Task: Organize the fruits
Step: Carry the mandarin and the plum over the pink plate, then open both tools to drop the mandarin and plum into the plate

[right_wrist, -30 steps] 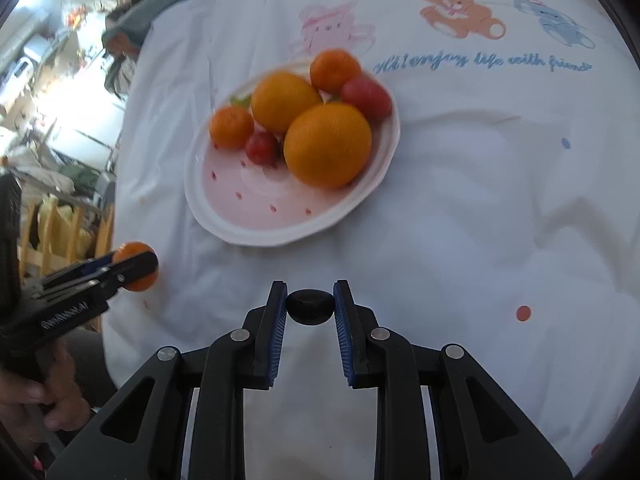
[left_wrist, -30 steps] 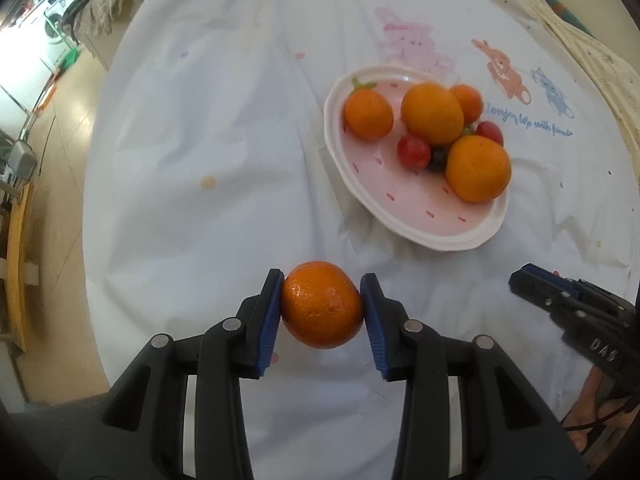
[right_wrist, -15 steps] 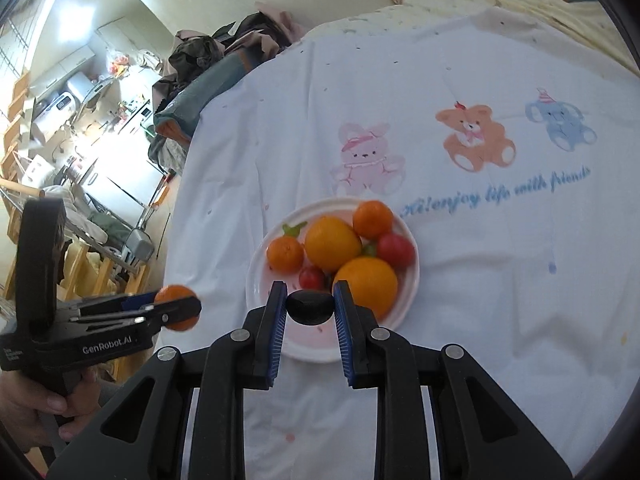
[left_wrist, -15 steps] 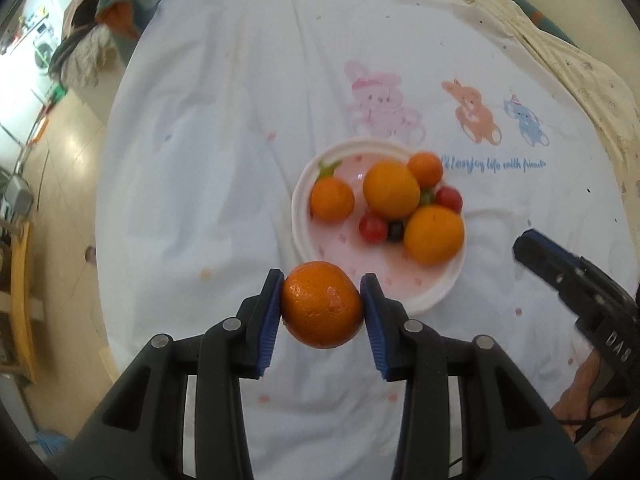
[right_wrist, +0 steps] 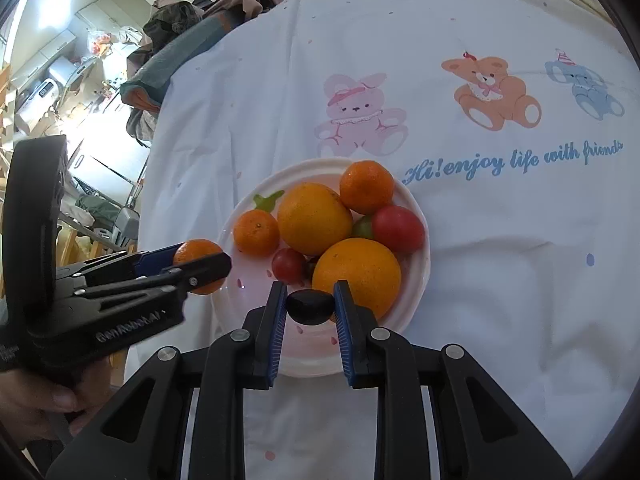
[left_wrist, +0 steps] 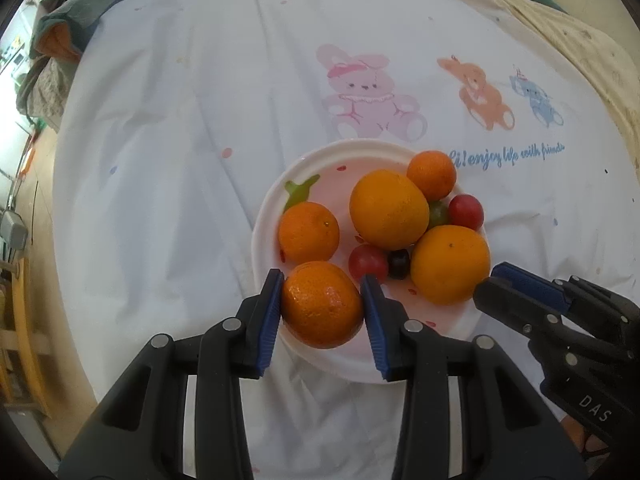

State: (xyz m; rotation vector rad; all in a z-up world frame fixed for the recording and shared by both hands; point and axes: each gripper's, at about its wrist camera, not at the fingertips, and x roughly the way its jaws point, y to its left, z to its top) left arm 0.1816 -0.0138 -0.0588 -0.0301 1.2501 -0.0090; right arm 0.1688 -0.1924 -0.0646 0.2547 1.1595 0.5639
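A white and pink plate (left_wrist: 344,156) (right_wrist: 416,208) on the white cloth holds two big oranges (left_wrist: 388,210), two small mandarins (left_wrist: 309,233), red grapes (left_wrist: 367,262), a green one and a dark one. My left gripper (left_wrist: 322,305) is shut on a mandarin (left_wrist: 322,304) above the plate's near left rim; it also shows in the right wrist view (right_wrist: 198,260). My right gripper (right_wrist: 311,307) is shut on a dark grape (right_wrist: 311,307) over the plate's near part, beside a big orange (right_wrist: 356,276). Its fingers (left_wrist: 520,292) show in the left wrist view.
The white tablecloth (left_wrist: 200,120) has printed bunny and bear figures (right_wrist: 356,120) and blue lettering behind the plate. Piled clothes (right_wrist: 192,32) lie at the far left table edge. Chairs and room clutter (right_wrist: 48,92) stand beyond the left edge.
Both grippers have come closer to the plate, still holding their fruit. The mandarin and the dark grape now hang over the plate's near side.
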